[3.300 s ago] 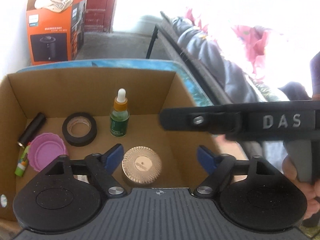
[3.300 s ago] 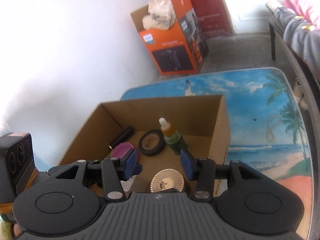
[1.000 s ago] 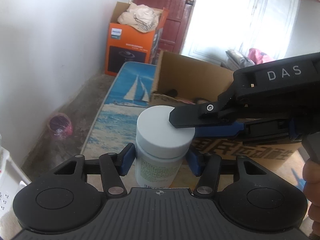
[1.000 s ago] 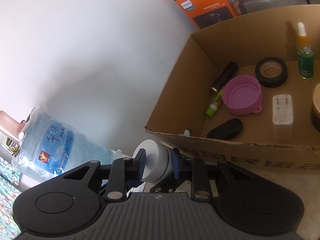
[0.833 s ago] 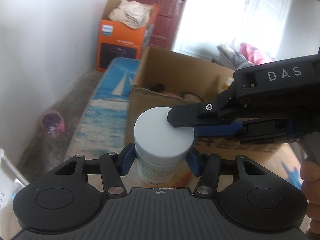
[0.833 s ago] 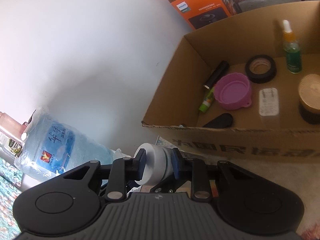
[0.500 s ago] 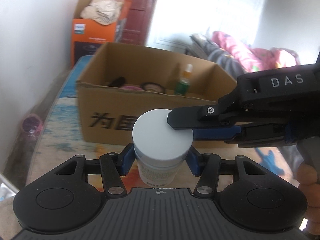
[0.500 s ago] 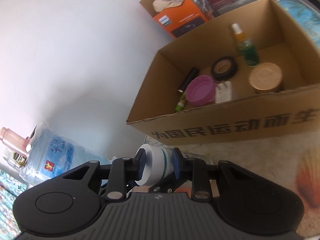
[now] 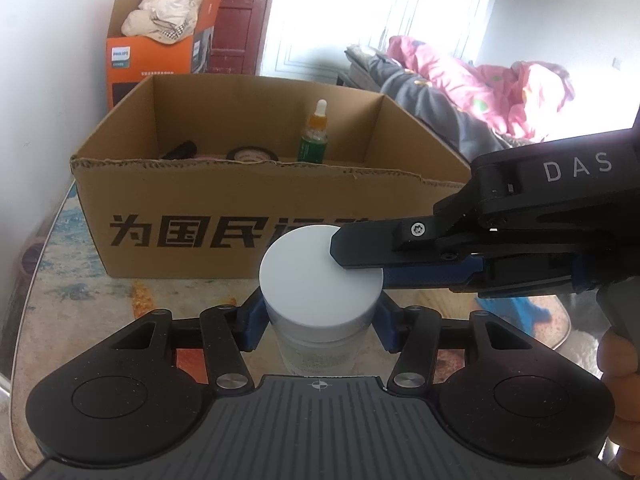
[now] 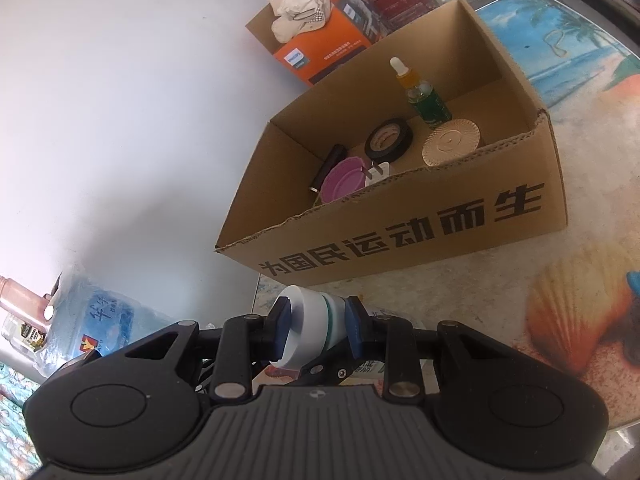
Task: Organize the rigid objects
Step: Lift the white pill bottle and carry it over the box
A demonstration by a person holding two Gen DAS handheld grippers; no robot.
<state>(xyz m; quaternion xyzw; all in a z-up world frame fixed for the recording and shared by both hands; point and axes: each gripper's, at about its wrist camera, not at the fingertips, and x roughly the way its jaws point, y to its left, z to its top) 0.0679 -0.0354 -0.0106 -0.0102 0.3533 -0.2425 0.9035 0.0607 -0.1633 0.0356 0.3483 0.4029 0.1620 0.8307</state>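
Right now the biggest thing before me is the tabletop [image 9: 68, 292] with its beach print, and on it, on the far side, the open cardboard box [image 9: 248, 224] with its printed wall facing me. Inside it I can see a green dropper bottle [image 10: 426, 98] standing upright, a roll of black tape [image 10: 388, 140], a round gold lid [image 10: 451, 142] and a purple lid [image 10: 345, 180] lying flat.

Nearer, in front of that wall, I hold the white-capped jar [image 9: 320, 280] with both tools. My left hand-held gripper [image 9: 318, 322] is clamped on the jar's body just under the cap, one blue pad on each side. My right hand-held gripper [image 10: 316, 330] comes in from the right and is clamped across the white cap [image 10: 306, 328], one pad on its flat top and one beneath its rim.

The jar stands roughly upright, its long axis running bottom to cap, cap upward and leaning a little toward me in the left wrist view.

I judge the step in hand to be carrying the jar into the box. To do it well I should keep both grips firm and moving together so the cap is not twisted, lift high enough to clear the torn near edge, and set it down upright on a bare patch of the box floor away from the dropper bottle.
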